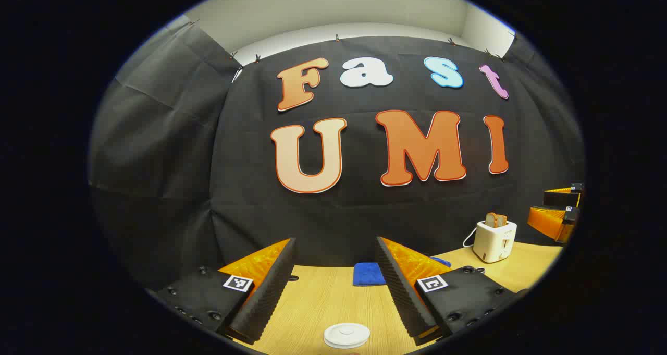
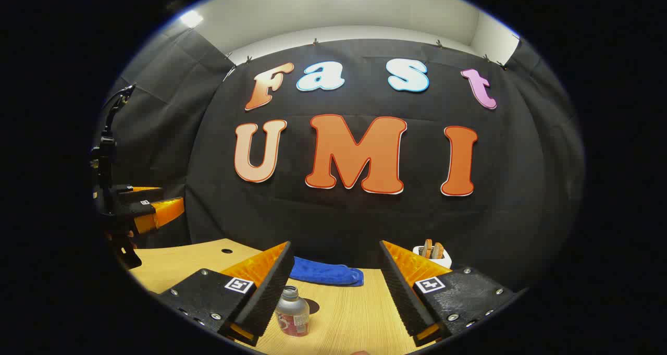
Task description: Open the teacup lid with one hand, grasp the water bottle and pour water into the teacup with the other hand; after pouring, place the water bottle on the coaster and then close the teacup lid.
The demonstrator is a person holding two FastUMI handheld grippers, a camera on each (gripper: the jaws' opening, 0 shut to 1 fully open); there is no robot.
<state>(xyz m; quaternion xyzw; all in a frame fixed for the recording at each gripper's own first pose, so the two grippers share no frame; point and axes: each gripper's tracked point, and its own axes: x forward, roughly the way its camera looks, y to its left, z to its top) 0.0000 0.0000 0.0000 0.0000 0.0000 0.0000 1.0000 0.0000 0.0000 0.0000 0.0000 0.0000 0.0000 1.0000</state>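
In the left gripper view, a white round lid (image 1: 346, 335) sits low on the wooden table (image 1: 323, 303), below and between the fingers of my left gripper (image 1: 334, 240). That gripper is open and holds nothing. What is under the lid is cut off. In the right gripper view, a small clear water bottle (image 2: 292, 313) with a red label and no cap stands upright, close to the inner side of the left finger of my right gripper (image 2: 334, 243). This gripper is open too, and touches nothing. A dark round patch (image 2: 313, 306) lies just behind the bottle.
A blue cloth (image 1: 369, 274) (image 2: 325, 272) lies at the back of the table near the black wall. A white toaster (image 1: 494, 240) (image 2: 432, 251) with bread slices stands at the back right. The other gripper hovers at each view's side (image 1: 560, 214) (image 2: 148, 209).
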